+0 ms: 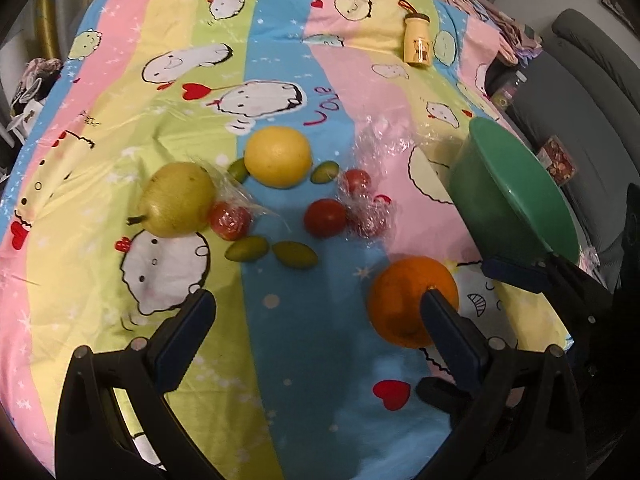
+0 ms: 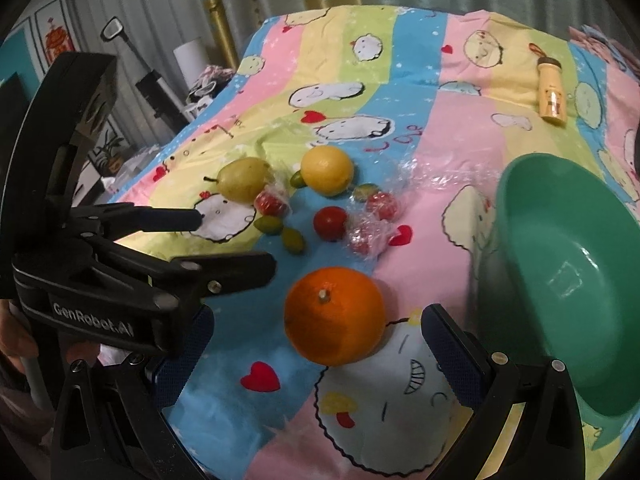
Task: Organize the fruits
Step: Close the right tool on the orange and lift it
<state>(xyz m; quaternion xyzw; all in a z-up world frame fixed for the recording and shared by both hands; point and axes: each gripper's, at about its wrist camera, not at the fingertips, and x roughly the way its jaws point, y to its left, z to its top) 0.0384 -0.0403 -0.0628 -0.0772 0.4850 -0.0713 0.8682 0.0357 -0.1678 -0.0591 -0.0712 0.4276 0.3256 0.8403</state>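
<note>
Both claws are spread and empty: the right claw (image 2: 316, 344) frames the orange (image 2: 334, 316), the left claw (image 1: 316, 320) hovers beside it. The green bowl (image 2: 568, 280), tilted near the sheet's (image 2: 440, 120) right edge, looks empty. No fruit seems sorted yet; the pear (image 2: 244, 179), lemon (image 2: 327, 170) and tomato (image 2: 329, 222) lie mid-sheet.

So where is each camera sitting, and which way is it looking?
Left wrist view: sits on the left hand-held gripper, looking forward over the cartoon cloth at the fruit; its own two open fingers show at the bottom, and the right hand-held gripper pokes in by the green bowl.
Right wrist view: sits on the right hand-held gripper, facing the orange and bowl; its open fingers show below, with the left one at the left edge.
Both share the orange, pear, lemon, bowl and yellow bottle.
</note>
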